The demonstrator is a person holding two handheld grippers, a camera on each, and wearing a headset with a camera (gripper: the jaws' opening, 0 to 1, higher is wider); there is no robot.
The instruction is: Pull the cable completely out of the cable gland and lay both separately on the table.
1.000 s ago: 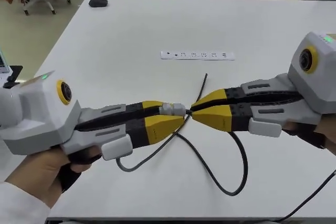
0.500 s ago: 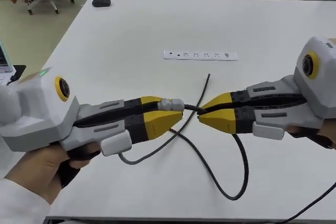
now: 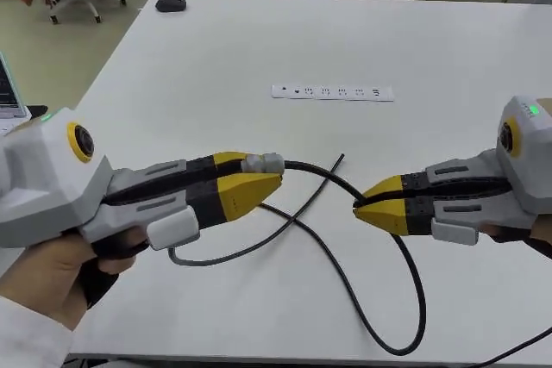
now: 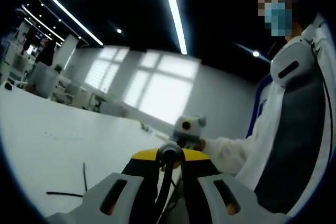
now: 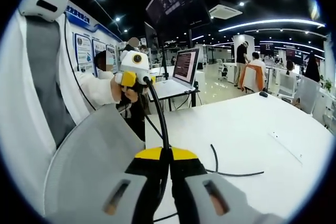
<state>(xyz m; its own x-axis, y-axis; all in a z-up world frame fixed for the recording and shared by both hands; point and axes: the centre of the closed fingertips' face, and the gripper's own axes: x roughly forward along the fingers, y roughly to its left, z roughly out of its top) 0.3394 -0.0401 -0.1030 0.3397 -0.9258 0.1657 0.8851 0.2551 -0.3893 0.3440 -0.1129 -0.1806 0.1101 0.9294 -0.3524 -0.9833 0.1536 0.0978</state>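
Note:
In the head view my left gripper [image 3: 272, 172] is shut on the grey cable gland [image 3: 263, 163], held just above the white table [image 3: 216, 66]. The black cable [image 3: 323, 178] leaves the gland and arcs right into my right gripper [image 3: 359, 204], which is shut on it. Behind that gripper the cable loops down over the table. A second stretch crosses under the span and lies flat. In the left gripper view the gland [image 4: 170, 152] sits between the yellow jaws. In the right gripper view the cable [image 5: 160, 121] rises from the shut jaws toward the left gripper [image 5: 134, 78].
A white power strip [image 3: 333, 92] lies at mid-table beyond the grippers. A black mouse [image 3: 171, 4] rests at the far left corner. Office chairs stand past the far edge. The near table edge runs just below the cable loop [image 3: 405, 346].
The grippers have drawn apart: the right one moved right and down along with the cable, and a longer span of cable now shows between the gland and it.

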